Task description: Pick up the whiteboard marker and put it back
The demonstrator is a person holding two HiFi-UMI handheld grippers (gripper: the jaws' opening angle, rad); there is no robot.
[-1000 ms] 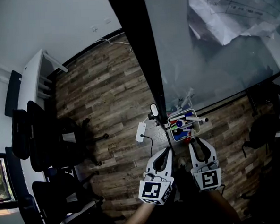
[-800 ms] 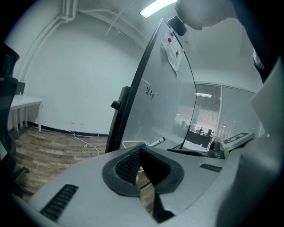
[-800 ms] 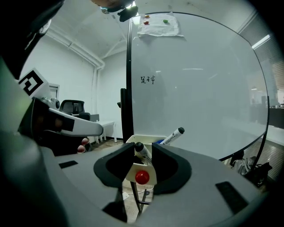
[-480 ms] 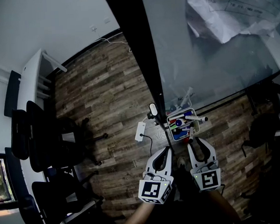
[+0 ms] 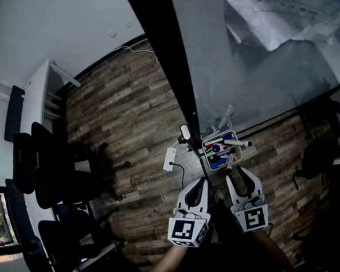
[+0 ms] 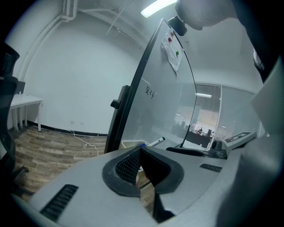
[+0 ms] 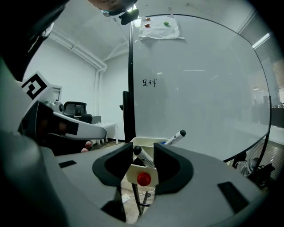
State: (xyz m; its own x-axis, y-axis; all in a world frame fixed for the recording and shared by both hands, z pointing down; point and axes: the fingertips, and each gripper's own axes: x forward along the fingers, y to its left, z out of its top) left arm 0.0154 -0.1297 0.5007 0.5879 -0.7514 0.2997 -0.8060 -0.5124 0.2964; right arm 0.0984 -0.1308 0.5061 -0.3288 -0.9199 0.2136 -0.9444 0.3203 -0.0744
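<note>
At the bottom of the head view, the left gripper (image 5: pixel 203 181) has its jaws closed together on nothing. Beside it, the right gripper (image 5: pixel 236 171) holds its jaws well apart, having just been opening. Between those parted jaws the whiteboard marker (image 7: pixel 145 158), black cap up, leans in the cream tray (image 7: pixel 132 172), with neither pad pressing on it. Another marker (image 7: pixel 175 137) juts from the tray's far side. Behind rises the whiteboard (image 7: pixel 199 88), a crumpled sheet (image 7: pixel 159 27) stuck at its top, over a wood-plank floor (image 5: pixel 128 106).
</note>
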